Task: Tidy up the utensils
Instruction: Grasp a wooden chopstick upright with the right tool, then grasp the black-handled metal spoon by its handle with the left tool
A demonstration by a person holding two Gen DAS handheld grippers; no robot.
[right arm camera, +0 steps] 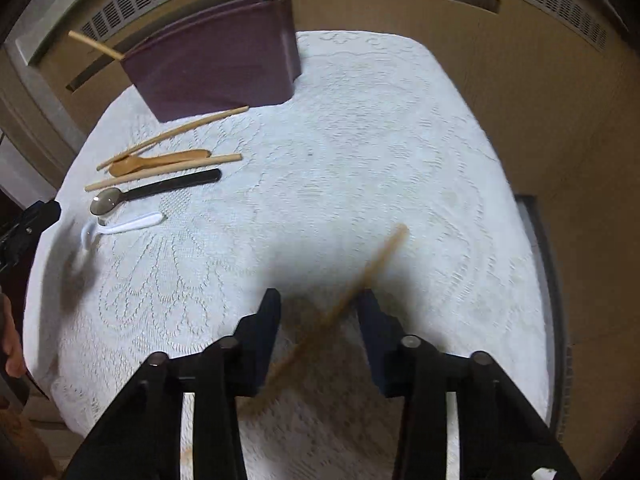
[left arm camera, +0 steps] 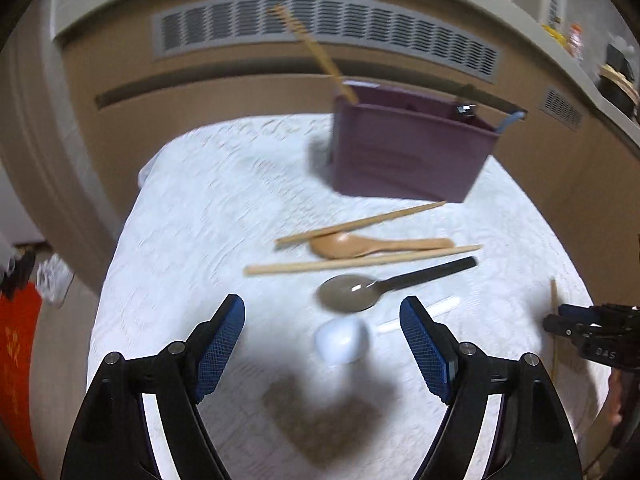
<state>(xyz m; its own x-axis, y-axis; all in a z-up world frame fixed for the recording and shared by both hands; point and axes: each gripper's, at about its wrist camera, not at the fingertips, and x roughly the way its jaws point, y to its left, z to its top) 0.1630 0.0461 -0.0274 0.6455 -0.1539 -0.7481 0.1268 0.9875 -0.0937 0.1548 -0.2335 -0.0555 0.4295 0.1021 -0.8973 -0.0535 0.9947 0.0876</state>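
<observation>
On the white lace cloth lie two wooden chopsticks (left arm camera: 360,222), a wooden spoon (left arm camera: 360,244), a black-handled spoon (left arm camera: 384,284) and a white spoon (left arm camera: 344,340). My left gripper (left arm camera: 322,340) is open, its blue pads either side of the white spoon's bowl without touching it. My right gripper (right arm camera: 320,320) hangs over the cloth's near side. A blurred wooden chopstick (right arm camera: 376,264) runs slantwise through the gap between its fingers, clear of both pads. Behind stands a purple caddy (left arm camera: 408,152) holding one chopstick (left arm camera: 316,48) and a blue handle (left arm camera: 512,118).
The table (right arm camera: 360,140) ends close behind the caddy, against a beige cabinet with grey vents (left arm camera: 320,24). The cloth's right half holds only the chopstick. A hand (right arm camera: 12,344) shows at the left edge in the right wrist view.
</observation>
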